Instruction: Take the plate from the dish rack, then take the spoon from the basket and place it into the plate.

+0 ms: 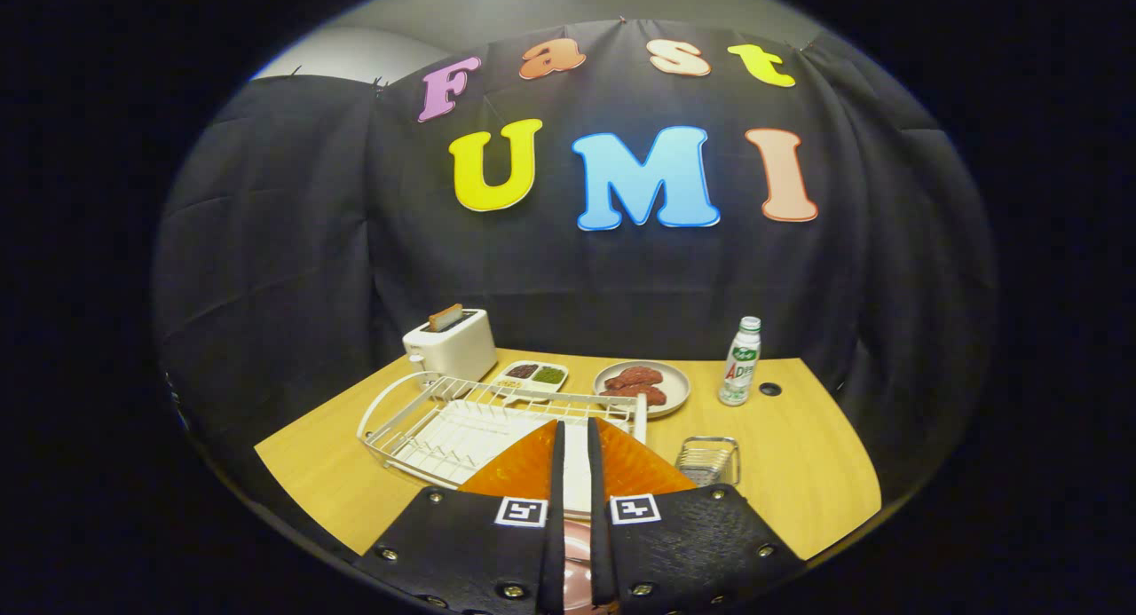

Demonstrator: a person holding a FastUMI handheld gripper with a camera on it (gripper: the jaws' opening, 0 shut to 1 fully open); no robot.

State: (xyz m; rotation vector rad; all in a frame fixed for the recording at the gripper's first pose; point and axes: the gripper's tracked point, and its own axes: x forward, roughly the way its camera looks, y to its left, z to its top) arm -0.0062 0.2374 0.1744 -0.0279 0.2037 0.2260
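Your gripper (573, 437) has its fingers drawn close together, a thin gap between them, and a pink plate (575, 557) shows low in that gap, near the finger bases. Whether both fingers press on it, you cannot tell from here.

Take the white wire dish rack (461, 420) as your landmark: it lies just ahead of the fingertips on the wooden table (799, 473). To its right, just beside the fingers, sits a small wire basket (708, 460); any spoon in it is too small to make out. Behind the rack stand a white toaster (450, 344), a divided tray (531, 377) and a dish of reddish food (641, 386). Farther right of that dish stands a bottle (740, 362).
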